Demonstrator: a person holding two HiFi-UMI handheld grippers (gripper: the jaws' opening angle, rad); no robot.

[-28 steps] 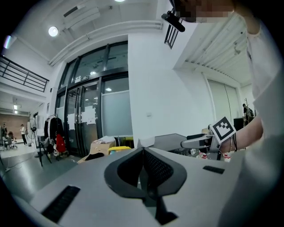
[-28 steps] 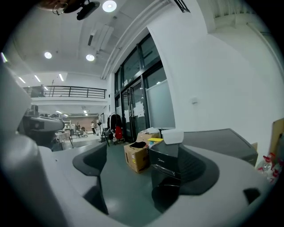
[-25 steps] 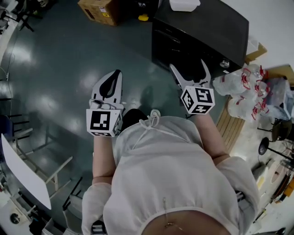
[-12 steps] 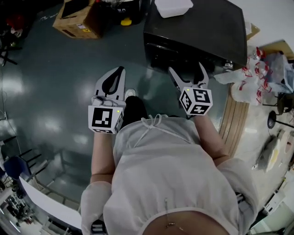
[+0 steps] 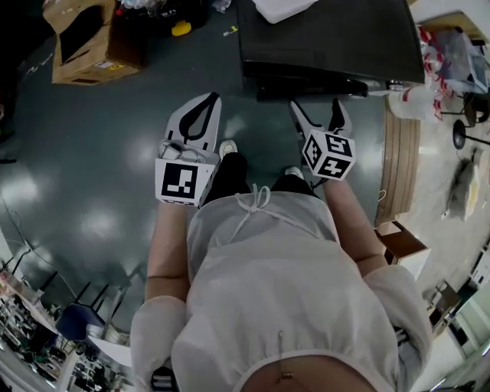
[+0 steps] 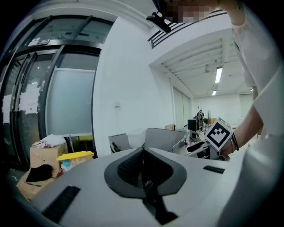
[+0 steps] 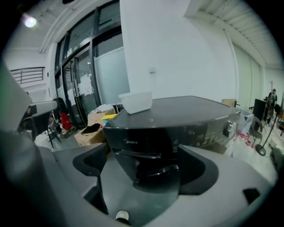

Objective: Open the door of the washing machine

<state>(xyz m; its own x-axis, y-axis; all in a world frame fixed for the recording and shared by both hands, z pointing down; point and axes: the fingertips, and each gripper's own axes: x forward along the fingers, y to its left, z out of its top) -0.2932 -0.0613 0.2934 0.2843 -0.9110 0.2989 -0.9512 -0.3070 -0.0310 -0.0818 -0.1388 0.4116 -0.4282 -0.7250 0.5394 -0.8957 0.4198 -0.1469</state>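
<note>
The dark washing machine (image 5: 329,38) stands right in front of me, seen from above in the head view. In the right gripper view its front (image 7: 146,142) fills the middle, and the dark round door (image 7: 155,170) looks closed. My right gripper (image 5: 315,111) is open, its tips just short of the machine's front edge, and it holds nothing (image 7: 146,173). My left gripper (image 5: 210,98) is shut and empty, held over the floor to the left of the machine and pointing past it into the room (image 6: 143,150).
A white tub (image 5: 283,8) sits on the machine's top. A cardboard box (image 5: 84,38) lies on the floor at the far left. To the right are a wooden pallet (image 5: 400,153) and white bags (image 5: 452,46). Chairs (image 5: 76,321) stand behind me at the left.
The view has closed in on the washing machine, and both grippers now sit nearer its front. The left stays shut and the right stays open.
</note>
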